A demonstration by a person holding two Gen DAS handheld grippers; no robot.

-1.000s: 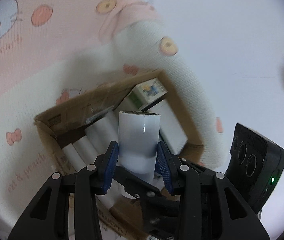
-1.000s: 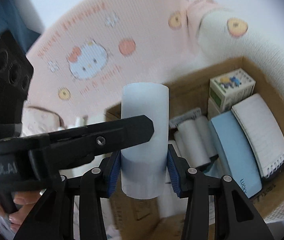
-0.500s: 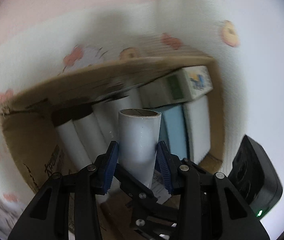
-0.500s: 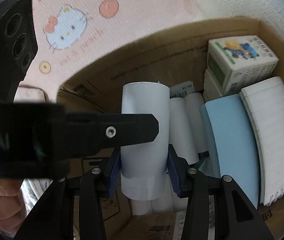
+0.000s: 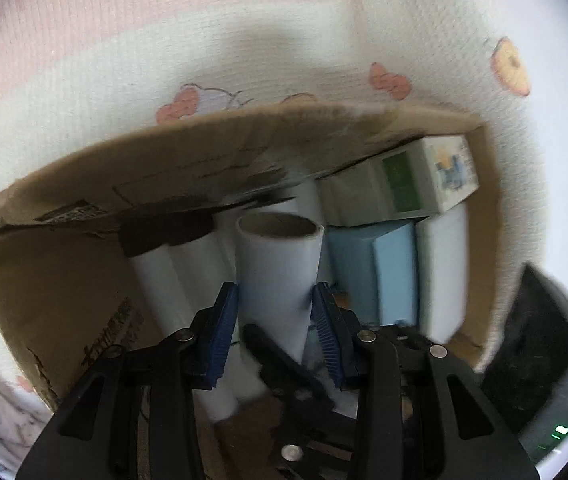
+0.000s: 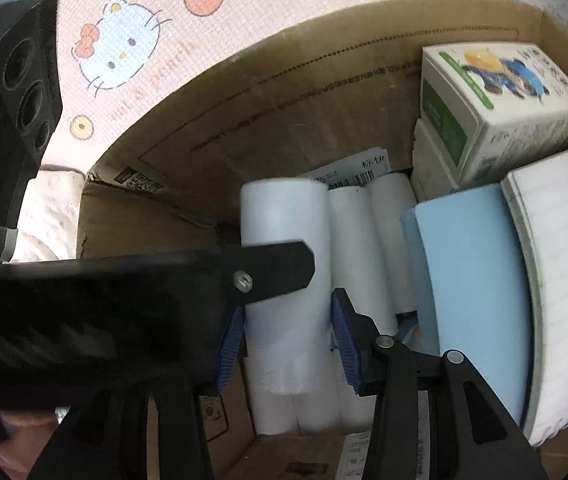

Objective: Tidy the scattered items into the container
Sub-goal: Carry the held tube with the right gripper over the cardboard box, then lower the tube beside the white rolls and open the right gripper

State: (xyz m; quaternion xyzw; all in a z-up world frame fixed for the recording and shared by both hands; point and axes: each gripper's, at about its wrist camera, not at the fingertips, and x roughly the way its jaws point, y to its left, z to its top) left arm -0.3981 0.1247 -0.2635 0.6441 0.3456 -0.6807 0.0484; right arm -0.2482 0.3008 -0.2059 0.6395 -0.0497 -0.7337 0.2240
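Both grippers hold one white plastic-film roll [image 5: 280,280] inside the open cardboard box [image 5: 84,184]. My left gripper [image 5: 276,332] is shut on the roll's lower half; the cardboard core opening shows at its top. My right gripper [image 6: 288,344] is shut on the same roll [image 6: 286,264] from another side, and the left gripper's black finger [image 6: 244,276] crosses in front of it. The roll hangs just above other white rolls [image 6: 364,248] lying in the box [image 6: 284,92].
In the box lie a blue notebook [image 6: 472,280], a white spiral notebook [image 6: 564,260] and a green-and-white carton [image 6: 496,100]. The box sits on a pink and white Hello Kitty blanket [image 6: 124,40]. The other gripper's black camera housing [image 5: 540,344] is at the right.
Both grippers have moved the roll from above the blanket down into the box, close over the rolls lying there. Both grips stayed shut.
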